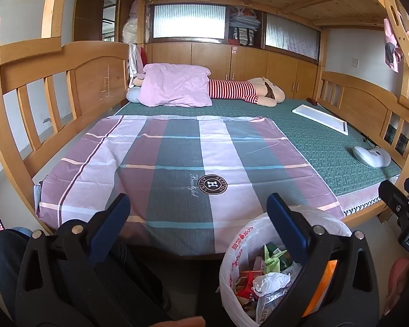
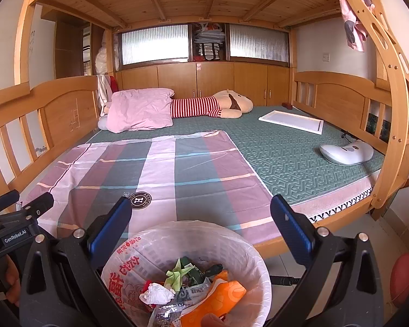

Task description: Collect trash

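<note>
Trash bin (image 2: pixel 248 261): round, lined with a translucent white plastic bag (image 2: pixel 128 267) printed in red, standing upright on the floor at the foot of the bed. Contents: crumpled white tissue (image 2: pixel 156 294), green folded paper (image 2: pixel 177 273), orange wrapper (image 2: pixel 220 297), a clear printed packet, possibly a snack wrapper (image 2: pixel 163 313). Roughly half full.

Bright, even daylight from ribbed frosted-glass windows (image 1: pixel 189 21) at the far wall; soft shadows; sharp focus; strong fisheye bending, dark vignetted corners.
</note>
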Action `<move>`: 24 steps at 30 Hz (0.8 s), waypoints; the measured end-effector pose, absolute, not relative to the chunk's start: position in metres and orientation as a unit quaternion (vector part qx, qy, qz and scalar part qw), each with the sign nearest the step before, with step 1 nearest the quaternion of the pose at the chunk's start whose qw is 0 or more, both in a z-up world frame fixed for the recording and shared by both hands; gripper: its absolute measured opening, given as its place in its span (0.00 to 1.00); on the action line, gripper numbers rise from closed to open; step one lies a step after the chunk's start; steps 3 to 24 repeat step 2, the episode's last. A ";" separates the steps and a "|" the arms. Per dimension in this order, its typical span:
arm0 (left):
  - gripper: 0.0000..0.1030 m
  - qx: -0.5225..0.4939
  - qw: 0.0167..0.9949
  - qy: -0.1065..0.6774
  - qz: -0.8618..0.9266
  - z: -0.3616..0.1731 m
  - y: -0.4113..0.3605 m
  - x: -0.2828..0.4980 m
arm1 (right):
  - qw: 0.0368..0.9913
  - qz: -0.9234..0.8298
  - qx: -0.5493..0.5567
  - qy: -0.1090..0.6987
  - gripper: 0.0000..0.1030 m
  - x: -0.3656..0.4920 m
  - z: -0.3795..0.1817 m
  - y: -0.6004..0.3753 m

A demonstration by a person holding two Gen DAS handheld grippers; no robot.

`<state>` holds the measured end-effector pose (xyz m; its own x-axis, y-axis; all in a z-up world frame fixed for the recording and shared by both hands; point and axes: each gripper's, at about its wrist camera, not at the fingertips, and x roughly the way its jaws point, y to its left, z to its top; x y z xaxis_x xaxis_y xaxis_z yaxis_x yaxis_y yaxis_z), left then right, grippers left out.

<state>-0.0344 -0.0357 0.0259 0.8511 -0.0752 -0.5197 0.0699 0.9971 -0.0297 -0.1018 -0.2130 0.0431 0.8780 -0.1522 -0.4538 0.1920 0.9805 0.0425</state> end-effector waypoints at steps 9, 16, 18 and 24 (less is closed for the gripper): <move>0.96 -0.007 0.962 0.270 -0.036 0.026 -0.036 -0.034 | 0.968 -0.089 0.044 0.230 0.96 -0.101 0.044 -0.213; 0.96 -0.007 0.962 0.270 -0.036 0.026 -0.036 -0.034 | 0.968 -0.089 0.044 0.230 0.96 -0.101 0.044 -0.213; 0.96 -0.007 0.962 0.270 -0.036 0.026 -0.036 -0.034 | 0.968 -0.089 0.044 0.230 0.96 -0.101 0.044 -0.213; 0.96 -0.007 0.962 0.270 -0.036 0.026 -0.036 -0.034 | 0.968 -0.089 0.044 0.230 0.96 -0.101 0.044 -0.213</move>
